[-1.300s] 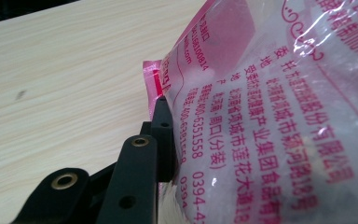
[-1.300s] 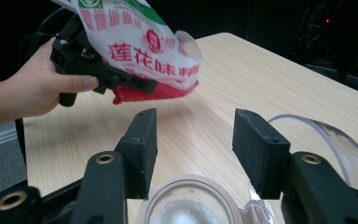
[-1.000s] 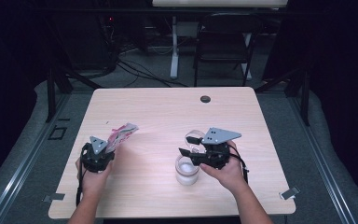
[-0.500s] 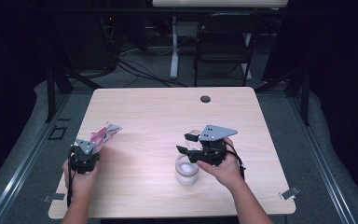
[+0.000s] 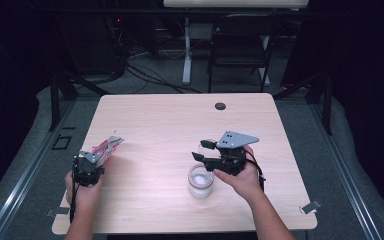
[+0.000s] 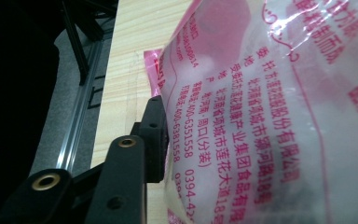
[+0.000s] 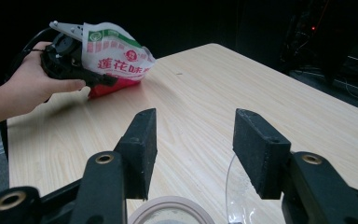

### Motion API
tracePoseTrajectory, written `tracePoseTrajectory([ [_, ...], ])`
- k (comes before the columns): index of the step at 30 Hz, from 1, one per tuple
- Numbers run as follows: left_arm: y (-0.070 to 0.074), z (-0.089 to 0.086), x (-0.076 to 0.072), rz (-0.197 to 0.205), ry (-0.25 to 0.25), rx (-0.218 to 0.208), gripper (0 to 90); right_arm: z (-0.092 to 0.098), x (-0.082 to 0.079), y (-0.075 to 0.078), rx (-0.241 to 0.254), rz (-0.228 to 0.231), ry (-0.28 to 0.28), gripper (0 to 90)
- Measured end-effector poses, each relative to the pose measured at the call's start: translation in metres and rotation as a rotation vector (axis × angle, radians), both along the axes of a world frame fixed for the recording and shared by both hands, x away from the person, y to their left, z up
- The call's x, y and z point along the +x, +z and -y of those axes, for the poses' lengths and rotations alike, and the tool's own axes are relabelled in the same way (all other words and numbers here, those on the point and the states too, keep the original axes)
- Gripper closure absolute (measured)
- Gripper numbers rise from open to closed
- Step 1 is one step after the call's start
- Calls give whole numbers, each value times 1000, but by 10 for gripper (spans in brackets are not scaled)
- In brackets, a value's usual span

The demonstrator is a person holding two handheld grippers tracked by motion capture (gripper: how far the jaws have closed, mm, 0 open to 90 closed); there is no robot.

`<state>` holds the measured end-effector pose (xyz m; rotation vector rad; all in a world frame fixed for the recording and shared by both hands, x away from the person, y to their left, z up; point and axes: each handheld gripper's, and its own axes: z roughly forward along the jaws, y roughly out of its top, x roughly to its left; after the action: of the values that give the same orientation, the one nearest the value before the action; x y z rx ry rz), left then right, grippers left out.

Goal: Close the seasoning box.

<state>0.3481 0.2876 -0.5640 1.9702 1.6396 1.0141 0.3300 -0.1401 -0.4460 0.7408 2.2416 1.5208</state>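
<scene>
A pink and white printed bag point(image 5: 109, 146) rests with its bottom on the table near the left edge. My left gripper point(image 5: 101, 154) stands around its near end. Its jaws have just been opening, the bag still between them. In the left gripper view one black finger point(image 6: 154, 135) lies along the bag point(image 6: 261, 116). The right gripper view shows the bag point(image 7: 116, 51) leaning on the wood beside the hand. My right gripper point(image 5: 200, 150) hangs open and empty just behind a glass point(image 5: 200, 181) holding something white. Its jaws point(image 7: 193, 140) stand apart over the glass rim point(image 7: 168, 212).
The wooden table point(image 5: 180, 125) has a black round plug point(image 5: 220, 106) near its far edge. A dark chair point(image 5: 242, 50) and cables stand on the floor behind. A metal rail point(image 5: 20, 165) runs along the left side.
My left hand has carried the bag left and toward the near edge, and lowered it until it rests on the table. The right hand and the glass have stayed put.
</scene>
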Motion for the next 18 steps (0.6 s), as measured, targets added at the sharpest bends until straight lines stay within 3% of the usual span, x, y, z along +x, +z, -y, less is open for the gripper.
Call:
tracePoseTrajectory([
  [3,0,0,0,-3,-6,9,605,2,0,1,7,-1,-4,496],
  [10,3,-2,-2,22,12,-32,421,4,1,2,6,0,-17,496],
  [18,13,5,-8,26,-26,-84,346,5,1,3,18,9,-37,488],
])
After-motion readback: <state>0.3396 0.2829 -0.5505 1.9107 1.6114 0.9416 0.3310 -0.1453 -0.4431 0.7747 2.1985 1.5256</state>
